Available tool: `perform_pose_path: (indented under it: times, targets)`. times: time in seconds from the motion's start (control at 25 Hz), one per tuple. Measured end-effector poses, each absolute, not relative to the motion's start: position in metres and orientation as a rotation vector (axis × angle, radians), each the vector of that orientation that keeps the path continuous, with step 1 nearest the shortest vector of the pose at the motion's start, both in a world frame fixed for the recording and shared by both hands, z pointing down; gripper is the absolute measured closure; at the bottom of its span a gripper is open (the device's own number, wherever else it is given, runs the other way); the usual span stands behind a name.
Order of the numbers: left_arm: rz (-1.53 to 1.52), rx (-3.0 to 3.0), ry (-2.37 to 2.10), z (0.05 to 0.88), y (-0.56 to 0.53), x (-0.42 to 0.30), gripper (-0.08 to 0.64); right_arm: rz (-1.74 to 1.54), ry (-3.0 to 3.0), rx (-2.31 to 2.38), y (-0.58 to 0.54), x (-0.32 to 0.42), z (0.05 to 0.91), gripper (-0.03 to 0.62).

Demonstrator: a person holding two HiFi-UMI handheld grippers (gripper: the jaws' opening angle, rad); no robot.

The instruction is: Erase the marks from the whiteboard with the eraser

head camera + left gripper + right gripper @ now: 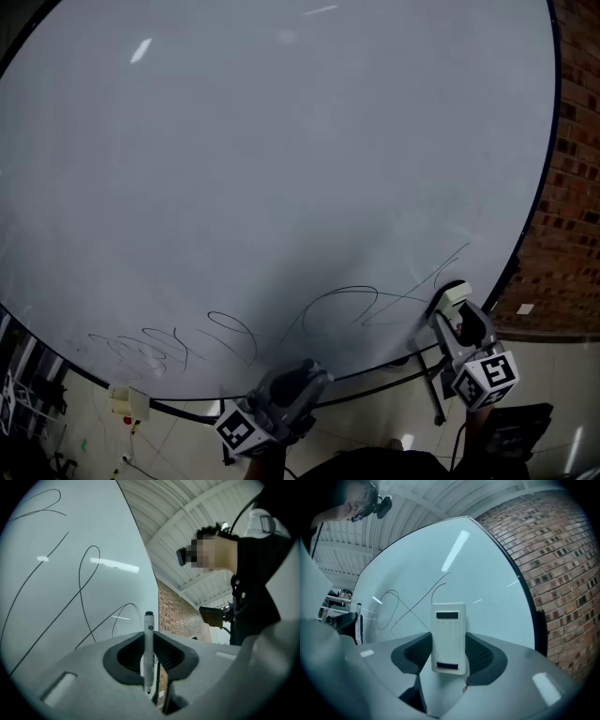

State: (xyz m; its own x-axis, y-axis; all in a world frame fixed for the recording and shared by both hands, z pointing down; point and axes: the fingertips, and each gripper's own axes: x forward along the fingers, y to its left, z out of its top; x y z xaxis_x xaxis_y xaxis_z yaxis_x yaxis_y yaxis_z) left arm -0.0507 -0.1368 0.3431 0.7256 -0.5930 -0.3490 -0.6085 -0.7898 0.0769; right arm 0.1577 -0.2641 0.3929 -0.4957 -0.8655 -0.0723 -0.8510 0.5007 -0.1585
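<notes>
A large whiteboard (281,169) fills the head view, with black looping marks (347,305) along its lower part and fainter scribbles (150,349) at lower left. My right gripper (457,302) is shut on a white eraser (448,637), held close to the board's lower right near the end of the marks. My left gripper (305,375) is shut on a white marker pen (148,651) with a black cap, just below the board's bottom edge. The same marks (89,573) show in the left gripper view.
A brick wall (572,187) stands right of the board. A small white box (129,401) sits at the board's lower left edge. A black stand leg (433,389) runs below the board. A person (243,564) in black shows in the left gripper view.
</notes>
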Motion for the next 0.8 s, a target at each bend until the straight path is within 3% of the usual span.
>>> perform_pose_path:
  times: [0.44,0.6,0.8]
  targets:
    - [0.579,-2.868,1.015,0.344,-0.133,-0.056,0.499,-0.063,2.989,-1.238,-0.216,0.027,0.446,0.367]
    - [0.585,-2.864,0.998,0.341,-0.136,-0.052,0.499,-0.031,2.956,-1.272,-0.227,0.054,0.434,0.367]
    - [0.584,-2.872,0.971,0.34,-0.138,-0.039,0.499,-0.064,2.77,-1.49,-0.263,0.148,0.408,0.367]
